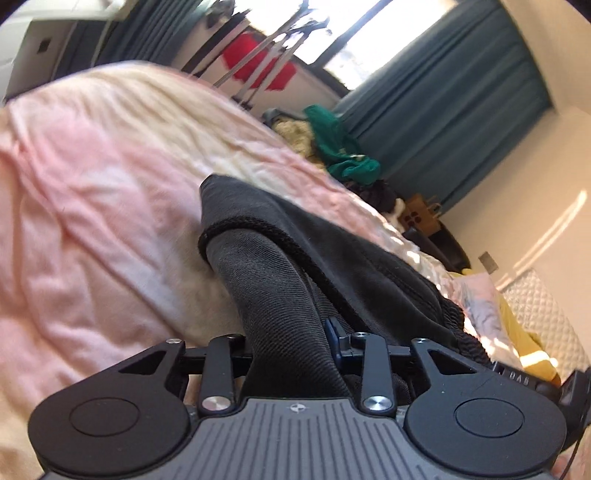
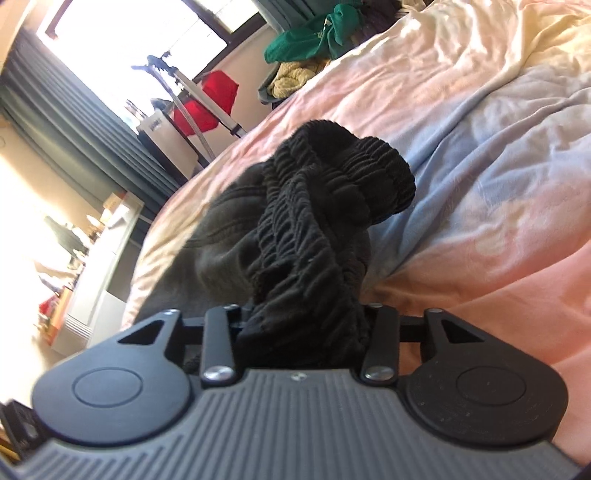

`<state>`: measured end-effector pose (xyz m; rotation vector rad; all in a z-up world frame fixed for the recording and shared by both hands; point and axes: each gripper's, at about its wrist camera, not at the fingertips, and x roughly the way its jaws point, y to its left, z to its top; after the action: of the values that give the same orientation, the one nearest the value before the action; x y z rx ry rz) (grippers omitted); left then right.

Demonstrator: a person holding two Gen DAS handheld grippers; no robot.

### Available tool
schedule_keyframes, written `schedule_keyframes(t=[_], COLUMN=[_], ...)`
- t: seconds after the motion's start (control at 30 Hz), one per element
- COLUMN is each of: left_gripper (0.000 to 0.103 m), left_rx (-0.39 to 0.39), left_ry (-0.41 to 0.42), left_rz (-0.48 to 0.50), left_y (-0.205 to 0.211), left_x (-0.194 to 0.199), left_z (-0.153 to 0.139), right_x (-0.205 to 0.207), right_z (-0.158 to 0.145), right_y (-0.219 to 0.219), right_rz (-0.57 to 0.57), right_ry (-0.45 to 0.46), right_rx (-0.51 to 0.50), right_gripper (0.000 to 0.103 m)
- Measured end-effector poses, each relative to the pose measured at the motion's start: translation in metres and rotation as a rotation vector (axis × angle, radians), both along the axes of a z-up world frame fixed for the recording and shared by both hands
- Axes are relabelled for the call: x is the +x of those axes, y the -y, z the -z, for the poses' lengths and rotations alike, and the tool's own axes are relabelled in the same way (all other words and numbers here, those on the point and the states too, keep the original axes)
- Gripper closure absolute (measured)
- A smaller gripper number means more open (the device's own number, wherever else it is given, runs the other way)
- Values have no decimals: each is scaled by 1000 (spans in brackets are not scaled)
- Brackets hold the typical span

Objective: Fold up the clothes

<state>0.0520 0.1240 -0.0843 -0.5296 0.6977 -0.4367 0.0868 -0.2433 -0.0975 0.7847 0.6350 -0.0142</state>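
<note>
A dark grey garment (image 1: 280,254) with a black stitched hem lies on a pink and cream bed cover (image 1: 92,177). My left gripper (image 1: 295,350) is shut on a fold of this grey cloth, which covers the fingertips. In the right wrist view the same garment's black ribbed elastic waistband (image 2: 317,229) bunches up from my right gripper (image 2: 303,332), which is shut on it. The rest of the grey cloth (image 2: 218,236) trails off to the left over the bed cover (image 2: 480,166). Both grippers' fingertips are hidden under cloth.
A pile of clothes with a green garment (image 1: 340,147) sits past the bed's far edge, also the green garment (image 2: 310,33) in the right view. A drying rack with red cloth (image 1: 258,70) stands by the window. Teal curtains (image 1: 461,110), a cardboard box (image 1: 421,214) and a yellow item (image 1: 524,339) are near.
</note>
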Motion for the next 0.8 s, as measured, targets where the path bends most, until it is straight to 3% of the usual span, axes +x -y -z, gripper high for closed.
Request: schedule_keyframes(t=[0.1,0.27,0.5,0.63,0.8], left_gripper=[71,72,73,72,72], left_rx=[11,-8,-37,-67,-16], left_ry=[67,110,89,87,53], left_rz=[29,78,217,316,376], left_y=[8,49,177,268,338], left_x=[-12,-25,14,60,106], left_z=[-22,-57,-86,-87,-36], right_x=[-12,-37,-57,-53,-36], right_z=[-23,-53,-84,-94,-76], right_y=[6,40,145,220,304], right_rz=[0,26,171,292,435], right_ry=[30,66,94,115,181], right_rx=[-11,-6,-4,-10,-31], right_gripper=[64,65,67,67,66])
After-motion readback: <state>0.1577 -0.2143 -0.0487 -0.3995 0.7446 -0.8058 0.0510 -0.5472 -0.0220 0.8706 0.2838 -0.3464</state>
